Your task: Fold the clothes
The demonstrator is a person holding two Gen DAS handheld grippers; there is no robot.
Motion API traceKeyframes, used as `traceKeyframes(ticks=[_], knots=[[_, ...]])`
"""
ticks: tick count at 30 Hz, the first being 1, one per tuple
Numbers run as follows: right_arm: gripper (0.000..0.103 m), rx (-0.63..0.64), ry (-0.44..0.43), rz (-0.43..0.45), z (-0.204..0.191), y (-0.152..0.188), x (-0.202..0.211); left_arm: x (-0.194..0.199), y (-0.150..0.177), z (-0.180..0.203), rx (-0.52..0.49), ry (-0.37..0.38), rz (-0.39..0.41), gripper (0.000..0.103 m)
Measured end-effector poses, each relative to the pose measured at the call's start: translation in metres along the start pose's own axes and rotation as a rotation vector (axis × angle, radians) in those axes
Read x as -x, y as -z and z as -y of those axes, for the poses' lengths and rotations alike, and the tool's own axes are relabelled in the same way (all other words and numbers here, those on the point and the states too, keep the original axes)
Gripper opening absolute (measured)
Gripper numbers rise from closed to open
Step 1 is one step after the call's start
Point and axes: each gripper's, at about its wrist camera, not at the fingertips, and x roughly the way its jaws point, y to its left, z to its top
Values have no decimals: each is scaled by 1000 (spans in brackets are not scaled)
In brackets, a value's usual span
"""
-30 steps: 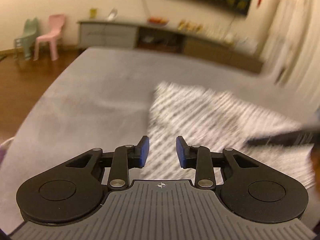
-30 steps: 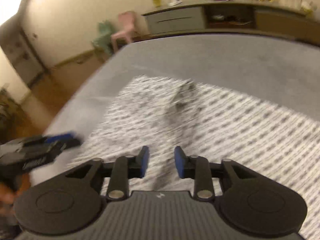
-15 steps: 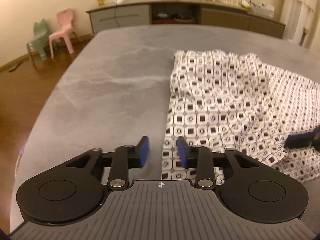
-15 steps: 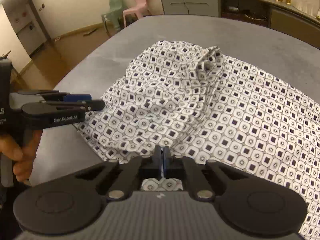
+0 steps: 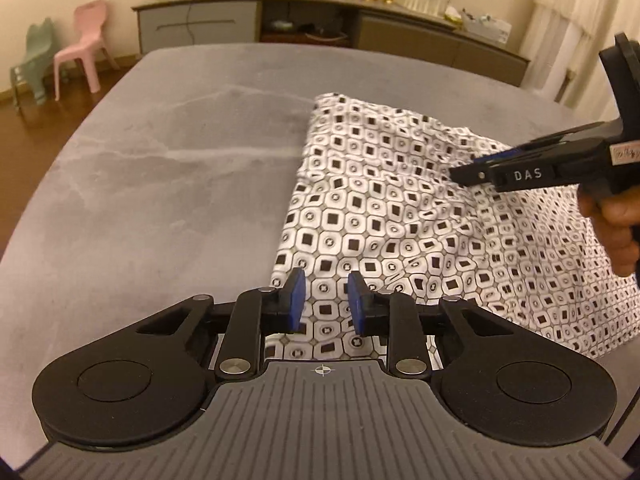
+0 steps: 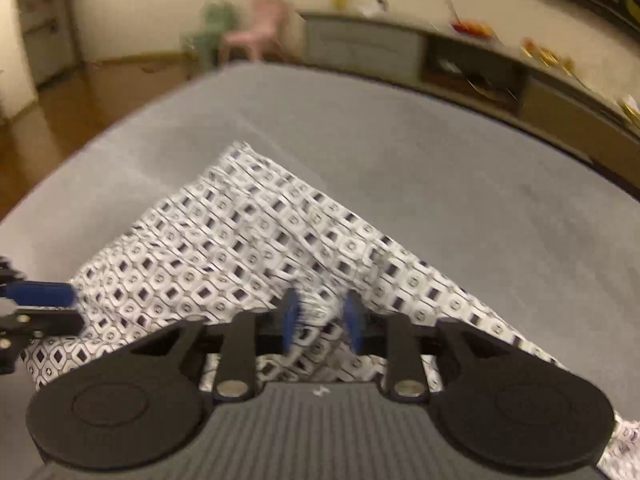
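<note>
A white garment (image 5: 380, 200) with a black square pattern lies rumpled on the grey table (image 5: 180, 160). My left gripper (image 5: 325, 302) hovers over the garment's near left corner. Its jaws are closing, and the cloth shows between the pads without being pinched. In the right wrist view, which is blurred, my right gripper (image 6: 322, 322) sits low over the garment (image 6: 240, 232); its jaws are opening with cloth showing between them. The right gripper (image 5: 464, 170) also appears in the left wrist view, held by a hand (image 5: 616, 220) above the cloth. The left gripper (image 6: 76, 308) enters the right wrist view at the left edge.
The table's rounded edge runs along the left, with wooden floor beyond it. A long sideboard (image 5: 320, 20) with small items stands against the far wall. A pink chair (image 5: 82, 44) and a green chair (image 5: 32, 56) stand at the far left.
The right gripper's jaws were shut half a second ago and now stand apart; it has swung across and upward over the cloth. The left gripper's jaws narrowed slightly over the garment's corner.
</note>
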Motion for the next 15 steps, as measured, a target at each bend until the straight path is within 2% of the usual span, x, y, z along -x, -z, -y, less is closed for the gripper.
traceKeyframes(ticks=[1,3,6,8,10,12,14,15], knots=[[31,-11,15,-26,0,-2,1,2,-1,2,-3,-1,10,19],[30,35,25,33,-16,-16,12,11,-4,4,-13,20,74,21],[30,79,-33,125,-47,-47,12,21,-6,8,-28,92,134,23],[28,111,-62,110,-60,-71,-14,17,-5,11,-45,122,119,23],[27,97,-64,41,-64,-83,-50,8,-2,13,-74,114,76,23],[25,91,-29,-2,-59,-84,-83,-1,3,13,-95,78,28,21],[25,77,-1,6,-46,-84,-86,-2,6,11,-108,64,17,22],[20,48,8,4,-37,-83,-85,-2,6,10,-108,63,13,22]])
